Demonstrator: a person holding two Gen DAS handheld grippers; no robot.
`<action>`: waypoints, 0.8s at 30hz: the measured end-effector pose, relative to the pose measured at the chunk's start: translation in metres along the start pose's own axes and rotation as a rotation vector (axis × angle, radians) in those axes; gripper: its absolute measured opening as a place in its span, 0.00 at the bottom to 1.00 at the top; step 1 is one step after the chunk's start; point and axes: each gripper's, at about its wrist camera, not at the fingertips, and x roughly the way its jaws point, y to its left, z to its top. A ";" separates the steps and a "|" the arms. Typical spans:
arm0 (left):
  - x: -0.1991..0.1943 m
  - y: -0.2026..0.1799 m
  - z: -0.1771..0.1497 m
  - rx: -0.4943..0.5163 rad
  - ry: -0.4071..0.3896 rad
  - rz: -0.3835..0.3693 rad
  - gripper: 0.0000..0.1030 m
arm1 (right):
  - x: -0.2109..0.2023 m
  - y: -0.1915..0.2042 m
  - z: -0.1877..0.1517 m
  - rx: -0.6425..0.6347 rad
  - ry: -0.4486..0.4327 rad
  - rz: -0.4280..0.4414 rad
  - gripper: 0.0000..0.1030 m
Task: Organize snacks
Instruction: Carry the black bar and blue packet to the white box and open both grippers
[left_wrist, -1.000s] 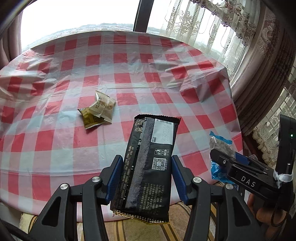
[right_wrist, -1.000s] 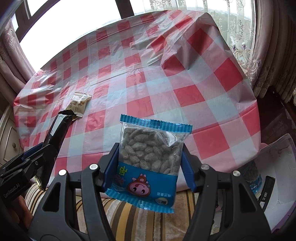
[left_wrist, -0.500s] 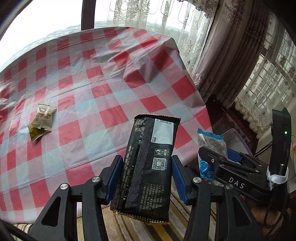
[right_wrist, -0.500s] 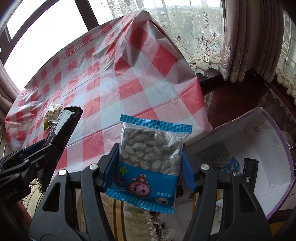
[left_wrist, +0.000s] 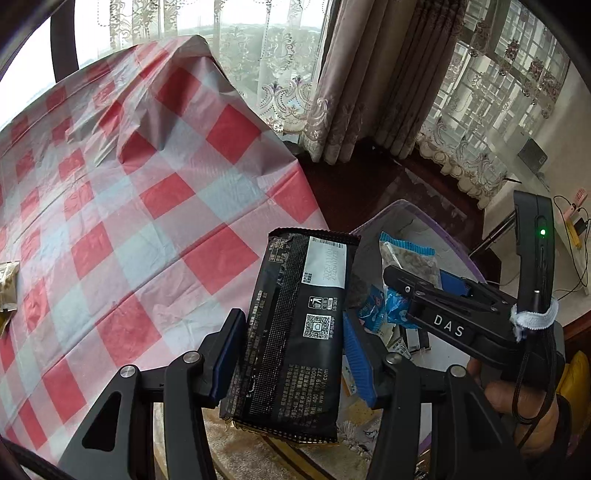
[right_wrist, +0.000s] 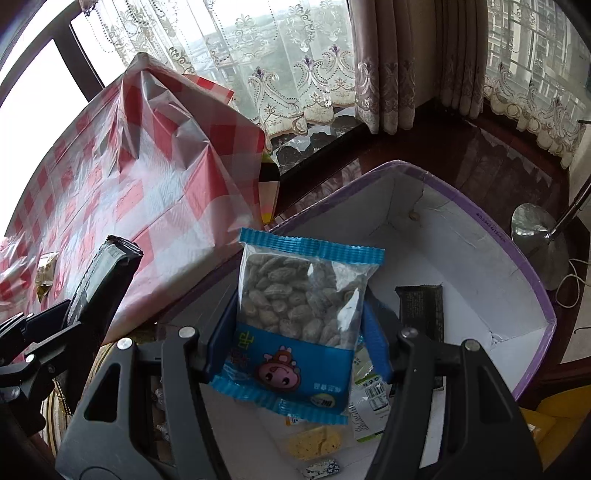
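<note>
My left gripper (left_wrist: 291, 350) is shut on a black snack bar (left_wrist: 295, 332), held upright past the table's edge. To its right the right gripper (left_wrist: 417, 291) shows from the side with its blue packet (left_wrist: 406, 258). In the right wrist view my right gripper (right_wrist: 295, 336) is shut on that blue-and-clear packet of nuts (right_wrist: 299, 317), hanging over a white box with a purple rim (right_wrist: 517, 243). Inside the box lie a black bar (right_wrist: 421, 310) and several other wrapped snacks (right_wrist: 314, 443). The left gripper's black bar (right_wrist: 99, 277) shows at the left.
The table with the red-checked cloth (left_wrist: 129, 221) lies to the left, with small tan packets (right_wrist: 46, 273) on it. Curtains (left_wrist: 369, 74) and a dark wooden ledge (right_wrist: 498, 147) stand behind the box. A lamp base (right_wrist: 539, 243) sits right of the box.
Both grippers have swung right, off the table, and rolled. The purple-rimmed box has come into full view under the right gripper. Both grips are unchanged.
</note>
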 end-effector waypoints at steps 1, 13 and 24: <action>0.004 -0.004 0.000 0.006 0.013 -0.008 0.52 | 0.001 -0.004 0.000 0.007 0.002 -0.005 0.63; 0.038 -0.030 0.003 0.033 0.141 -0.109 0.54 | 0.015 -0.027 0.001 0.066 0.049 -0.036 0.64; 0.035 -0.020 0.001 -0.022 0.138 -0.104 0.59 | 0.010 -0.019 0.001 0.048 0.038 -0.037 0.64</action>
